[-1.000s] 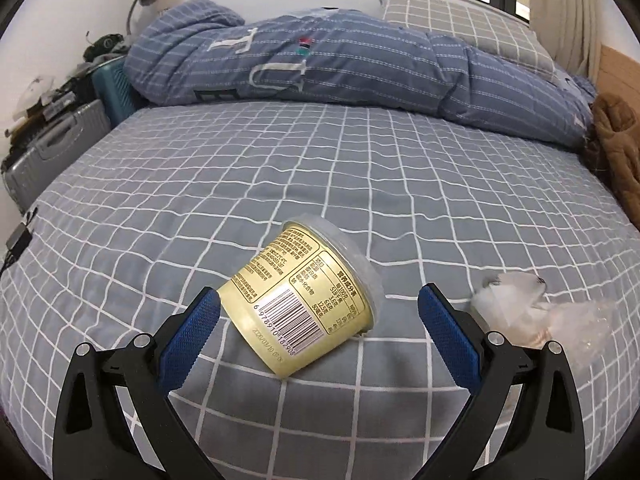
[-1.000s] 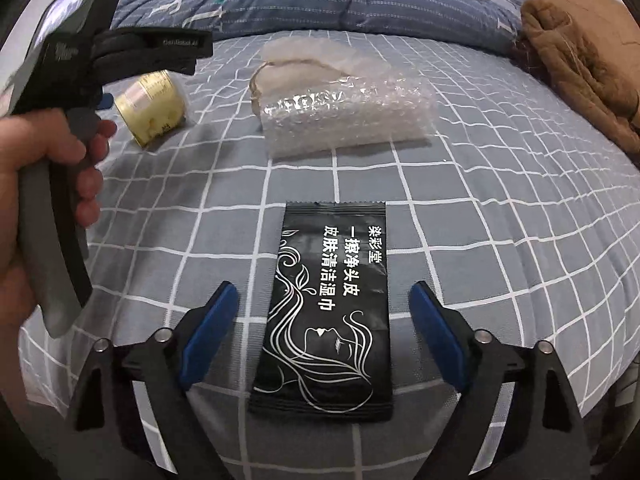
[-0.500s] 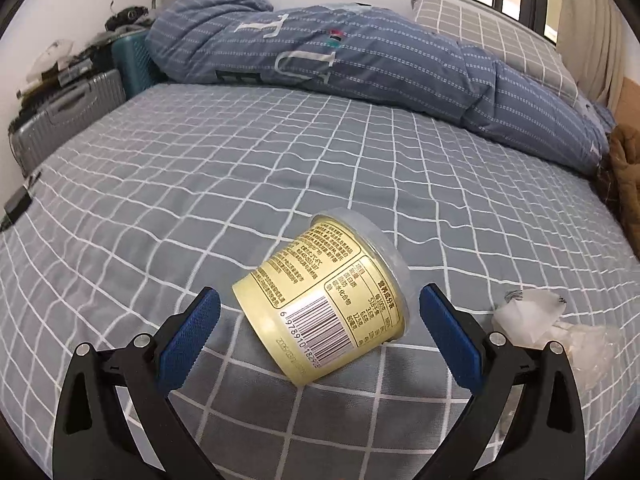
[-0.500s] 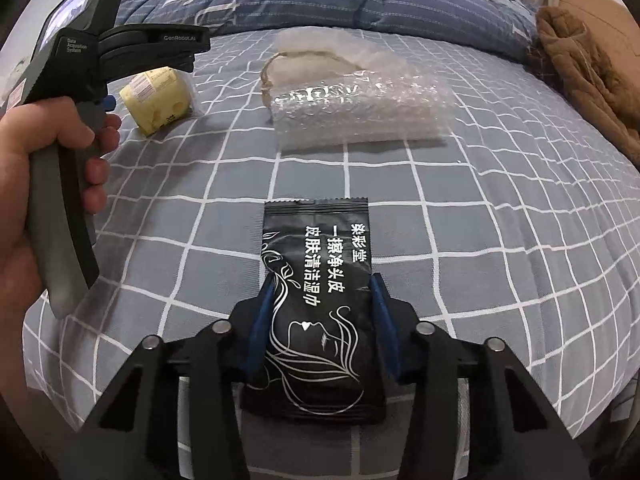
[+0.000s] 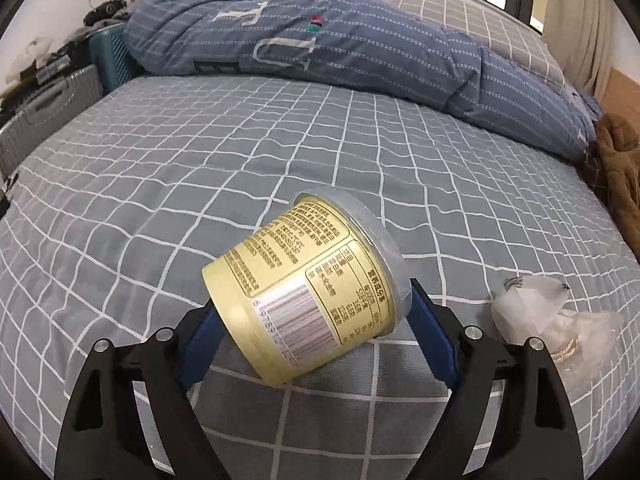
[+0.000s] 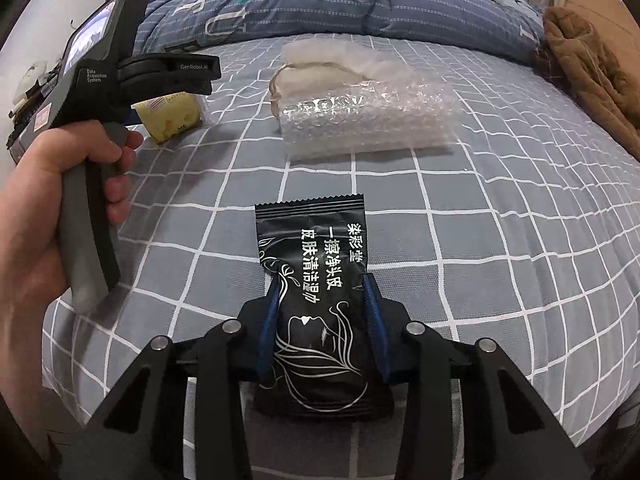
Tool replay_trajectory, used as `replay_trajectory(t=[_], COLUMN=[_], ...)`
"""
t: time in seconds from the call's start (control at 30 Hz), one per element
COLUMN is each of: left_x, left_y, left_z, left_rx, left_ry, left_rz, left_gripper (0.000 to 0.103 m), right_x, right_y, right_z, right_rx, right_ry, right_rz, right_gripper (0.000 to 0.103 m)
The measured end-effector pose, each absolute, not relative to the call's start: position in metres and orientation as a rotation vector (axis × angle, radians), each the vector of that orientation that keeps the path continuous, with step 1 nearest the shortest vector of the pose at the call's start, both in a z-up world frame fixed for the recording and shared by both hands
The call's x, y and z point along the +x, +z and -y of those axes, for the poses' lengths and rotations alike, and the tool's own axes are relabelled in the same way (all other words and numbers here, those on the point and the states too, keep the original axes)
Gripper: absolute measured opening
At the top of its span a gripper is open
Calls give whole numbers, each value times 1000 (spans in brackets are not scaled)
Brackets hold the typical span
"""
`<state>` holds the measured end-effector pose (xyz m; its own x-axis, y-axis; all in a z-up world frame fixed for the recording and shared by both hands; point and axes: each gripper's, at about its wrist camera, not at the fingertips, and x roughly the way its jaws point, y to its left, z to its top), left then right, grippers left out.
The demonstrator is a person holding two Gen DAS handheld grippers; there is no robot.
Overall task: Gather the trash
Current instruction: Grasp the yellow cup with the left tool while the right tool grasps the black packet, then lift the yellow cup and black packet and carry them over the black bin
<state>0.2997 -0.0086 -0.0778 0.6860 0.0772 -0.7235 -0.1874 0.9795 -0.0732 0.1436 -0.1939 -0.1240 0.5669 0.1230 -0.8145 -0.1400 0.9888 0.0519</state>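
My left gripper (image 5: 310,320): jaws closing, blue pads touching both sides of one yellow tub (image 5: 304,296), which lies tilted on the checked bedsheet (image 5: 240,168). My right gripper (image 6: 322,316): jaws closing, pads pinching one black wipes sachet (image 6: 320,280), its near end hidden between the fingers. One bubble-wrap bundle (image 6: 360,120) lies beyond the sachet. The right view shows it whole; the left view catches only a crumpled corner at the frame edge. Only the right view shows my left hand (image 6: 44,208) on its handle. One blue duvet (image 5: 340,52) lies behind.
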Motion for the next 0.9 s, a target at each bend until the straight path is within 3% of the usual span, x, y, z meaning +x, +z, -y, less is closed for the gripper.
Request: replay_trajectory(t=[0.23,0.9], left_x=[293,213], left_y=[-73,-36], left_z=[7,2], left_rx=[-146,-151], left_ry=[127,96], left_rz=[-803,-824], left_gripper=[75,74], right_x=[142,123], right_y=[-124,-88], right_z=[195,201], right_rx=[-20,-13], right_ry=[155,155], right_rz=[-950,-886], right_gripper=[37,36])
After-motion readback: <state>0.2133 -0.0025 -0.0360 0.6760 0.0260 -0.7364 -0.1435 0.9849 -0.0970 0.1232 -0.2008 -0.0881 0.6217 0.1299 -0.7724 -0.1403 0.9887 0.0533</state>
